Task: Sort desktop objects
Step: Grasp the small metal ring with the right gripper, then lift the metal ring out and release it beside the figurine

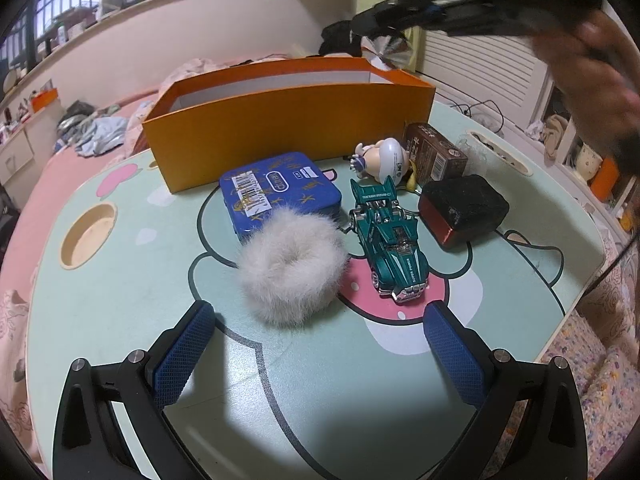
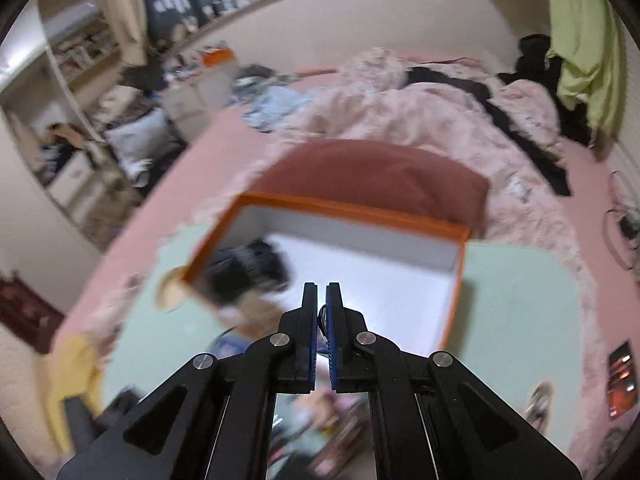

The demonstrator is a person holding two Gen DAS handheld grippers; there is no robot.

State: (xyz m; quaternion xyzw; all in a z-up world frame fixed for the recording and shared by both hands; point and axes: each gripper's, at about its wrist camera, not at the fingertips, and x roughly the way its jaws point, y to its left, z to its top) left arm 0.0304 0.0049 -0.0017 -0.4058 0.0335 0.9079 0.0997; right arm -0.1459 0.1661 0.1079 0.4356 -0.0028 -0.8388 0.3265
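Orange box [image 1: 288,120] upper centre of left wrist view; blue tin [image 1: 276,192], fluffy scrunchie [image 1: 290,268], green toy car [image 1: 390,236] centre frame. Left gripper [image 1: 316,328] spread, empty. Right gripper [image 2: 322,300] pressed together above the box; contents unclear.

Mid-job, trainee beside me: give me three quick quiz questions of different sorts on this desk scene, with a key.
1. True or false: the left hand-held gripper is shut on the white fluffy scrunchie.
2. Multiple choice: what lies right of the green toy car in the left wrist view? A) blue tin B) black block C) orange box
3. Fill in: the right hand-held gripper points toward the open ____ box.

Key: 1 false, it is open and short of it; 2 B, the black block; 3 orange.
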